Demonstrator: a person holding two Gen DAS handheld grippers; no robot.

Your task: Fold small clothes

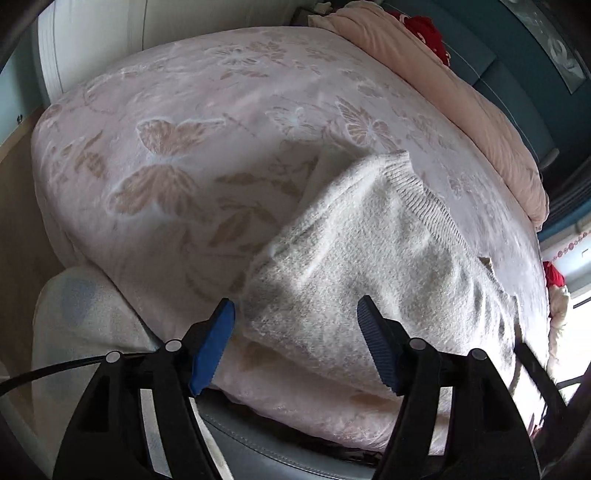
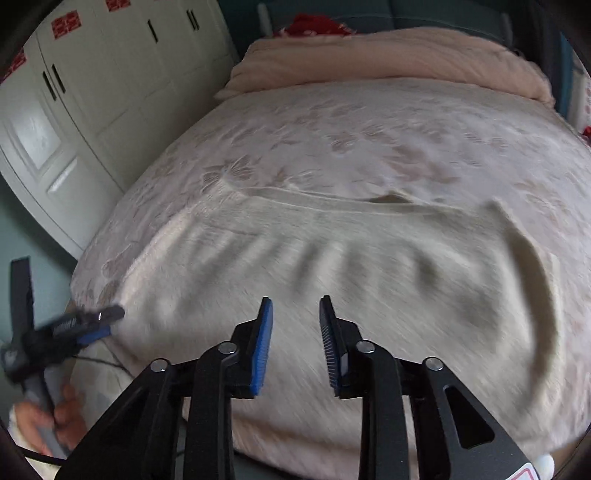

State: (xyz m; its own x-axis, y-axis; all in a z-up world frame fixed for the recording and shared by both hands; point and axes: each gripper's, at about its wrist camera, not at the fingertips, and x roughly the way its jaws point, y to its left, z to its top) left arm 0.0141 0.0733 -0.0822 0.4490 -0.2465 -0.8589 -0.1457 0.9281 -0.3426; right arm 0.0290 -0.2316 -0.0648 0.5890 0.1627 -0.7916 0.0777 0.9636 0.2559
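Observation:
A fuzzy cream and grey striped knit sweater (image 1: 369, 258) lies spread on a pink butterfly-patterned blanket (image 1: 192, 122) on the bed. Its ribbed hem (image 1: 417, 188) points away from me in the left wrist view. My left gripper (image 1: 295, 310) is open, its jaws set wide around the sweater's near edge. It also shows in the right wrist view (image 2: 107, 319) at the sweater's left edge. My right gripper (image 2: 295, 306) is open and empty, hovering over the middle of the sweater (image 2: 369, 266). That view is motion-blurred.
A folded peach quilt (image 2: 388, 59) lies along the far side of the bed with red fabric (image 2: 314, 26) behind it. White wardrobe doors (image 2: 92, 85) stand to the left. A grey padded bed edge (image 1: 258, 443) runs below the blanket.

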